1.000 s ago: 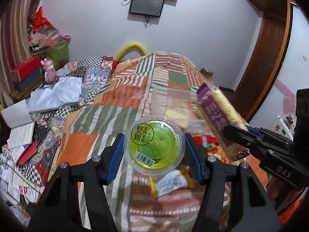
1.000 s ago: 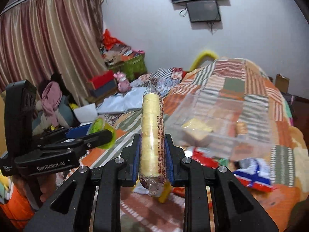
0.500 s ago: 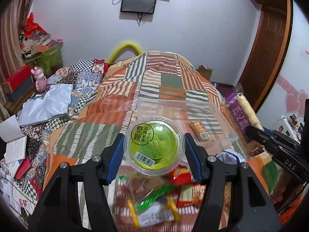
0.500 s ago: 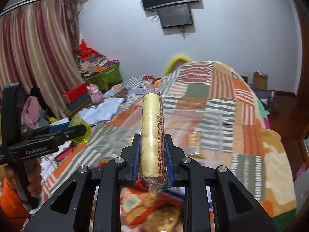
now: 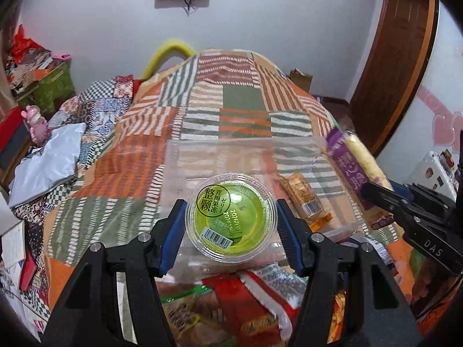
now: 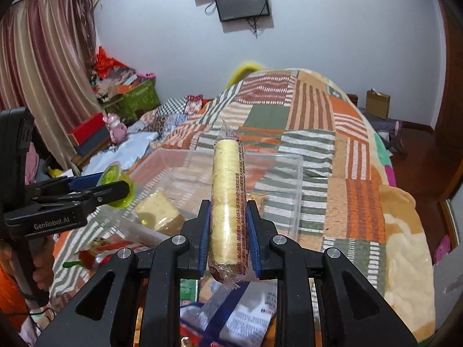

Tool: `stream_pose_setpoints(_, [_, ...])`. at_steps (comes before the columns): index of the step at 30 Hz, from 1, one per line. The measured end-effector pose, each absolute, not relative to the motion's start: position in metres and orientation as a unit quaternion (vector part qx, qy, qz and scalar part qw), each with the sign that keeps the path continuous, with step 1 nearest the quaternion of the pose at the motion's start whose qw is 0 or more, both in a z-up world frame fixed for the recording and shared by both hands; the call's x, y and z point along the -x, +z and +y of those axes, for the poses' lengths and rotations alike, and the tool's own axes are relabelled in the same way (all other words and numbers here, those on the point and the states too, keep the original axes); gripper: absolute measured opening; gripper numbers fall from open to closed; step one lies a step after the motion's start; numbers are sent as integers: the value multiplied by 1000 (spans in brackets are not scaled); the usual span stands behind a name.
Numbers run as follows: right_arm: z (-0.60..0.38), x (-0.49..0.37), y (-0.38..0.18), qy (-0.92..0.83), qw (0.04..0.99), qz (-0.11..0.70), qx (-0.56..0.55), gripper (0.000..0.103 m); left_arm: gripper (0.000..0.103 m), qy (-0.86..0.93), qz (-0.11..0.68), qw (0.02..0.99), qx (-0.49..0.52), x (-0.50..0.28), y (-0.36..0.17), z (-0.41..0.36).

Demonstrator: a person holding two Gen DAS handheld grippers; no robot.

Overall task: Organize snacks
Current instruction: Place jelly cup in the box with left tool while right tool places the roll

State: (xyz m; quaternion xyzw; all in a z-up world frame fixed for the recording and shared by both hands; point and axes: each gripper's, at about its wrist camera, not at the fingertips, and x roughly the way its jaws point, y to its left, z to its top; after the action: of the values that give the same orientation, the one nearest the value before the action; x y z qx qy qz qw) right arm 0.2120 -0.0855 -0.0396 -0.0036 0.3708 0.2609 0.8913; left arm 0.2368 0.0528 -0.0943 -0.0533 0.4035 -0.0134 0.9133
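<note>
My left gripper is shut on a green jelly cup with a clear lid, held over the near edge of a clear plastic bin on the patchwork bedspread. My right gripper is shut on a long roll of yellow biscuits in clear wrap, pointing toward the same clear bin. A small wrapped snack bar lies inside the bin. From the left wrist view the right gripper shows at the right edge with the biscuit roll; the jelly cup and left gripper show at left in the right wrist view.
A heap of loose snack packets lies on the bedspread just in front of the bin. A wrapped yellow cake piece is near the bin's left corner. Clutter, boxes and a pink toy line the left side; a wooden door stands right.
Both grippers have travelled across the bed with their snacks still held, so the clear bin has come closer and more central and the pile of packets now lies below the jaws.
</note>
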Motion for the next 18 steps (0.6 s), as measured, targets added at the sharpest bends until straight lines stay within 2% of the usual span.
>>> stream_pose_setpoints(18, [-35, -241, -75, 303, 843, 438, 78, 21, 60, -13, 457, 889, 28, -263, -127, 53])
